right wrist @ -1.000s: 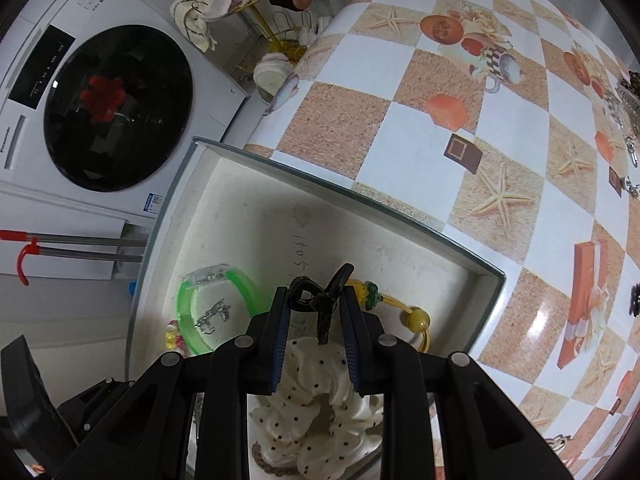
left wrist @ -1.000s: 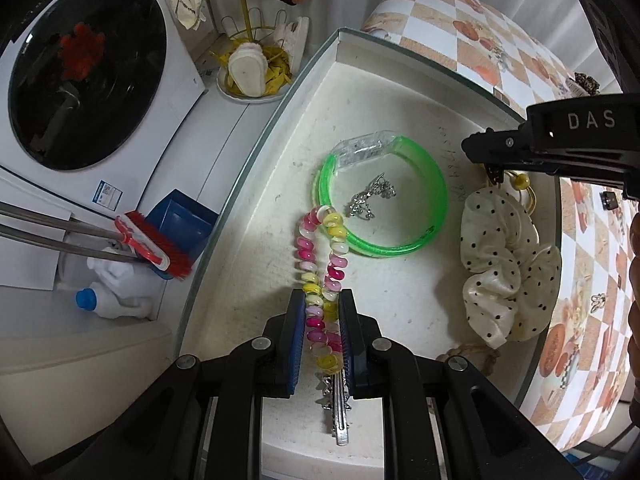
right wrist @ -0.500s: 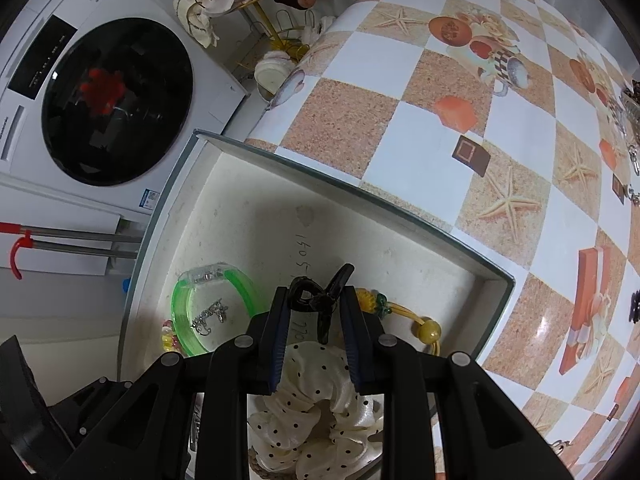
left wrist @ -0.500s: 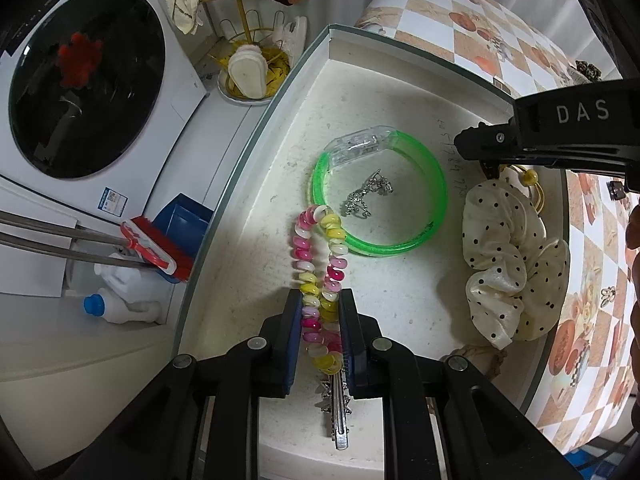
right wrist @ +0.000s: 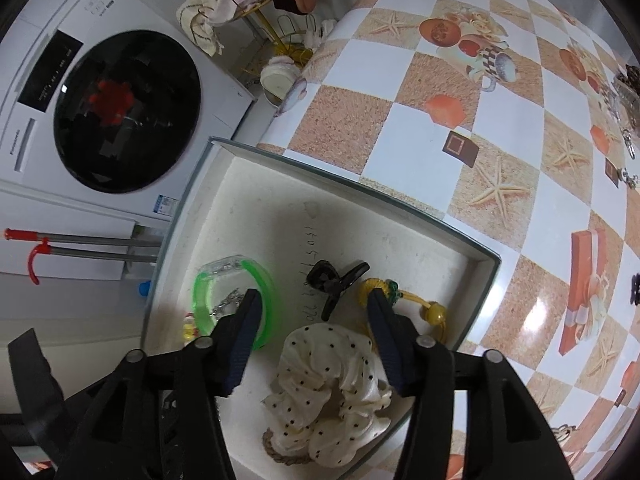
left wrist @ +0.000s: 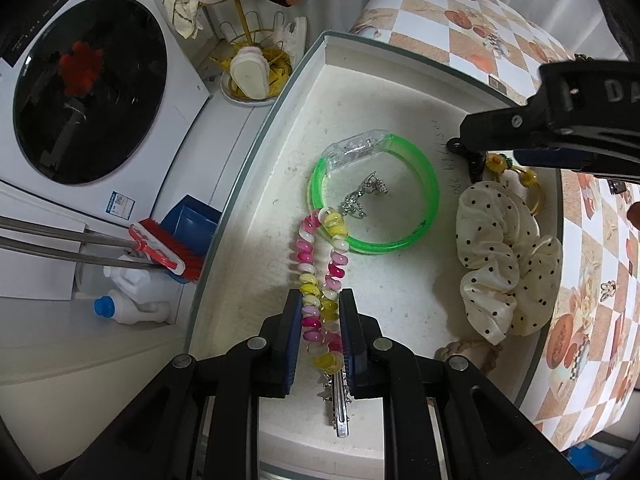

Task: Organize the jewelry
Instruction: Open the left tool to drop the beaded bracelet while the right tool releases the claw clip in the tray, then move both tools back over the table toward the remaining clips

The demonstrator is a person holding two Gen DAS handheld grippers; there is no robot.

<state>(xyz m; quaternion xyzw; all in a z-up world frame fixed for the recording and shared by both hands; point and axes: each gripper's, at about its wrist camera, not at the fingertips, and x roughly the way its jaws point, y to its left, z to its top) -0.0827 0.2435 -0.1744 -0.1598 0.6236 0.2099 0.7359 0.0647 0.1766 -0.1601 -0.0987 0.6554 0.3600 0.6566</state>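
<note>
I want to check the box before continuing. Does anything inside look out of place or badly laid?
Slightly: the beaded bracelet, pinched in the left gripper, overlaps the green bangle rim. The black claw clip lies free between the right gripper's just-opened jaws.

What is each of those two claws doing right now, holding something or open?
Left gripper: shut on the pink, yellow and white beaded bracelet.
Right gripper: open, jaws just opened; the black plastic hair claw clip lies free in the white tray.
</note>
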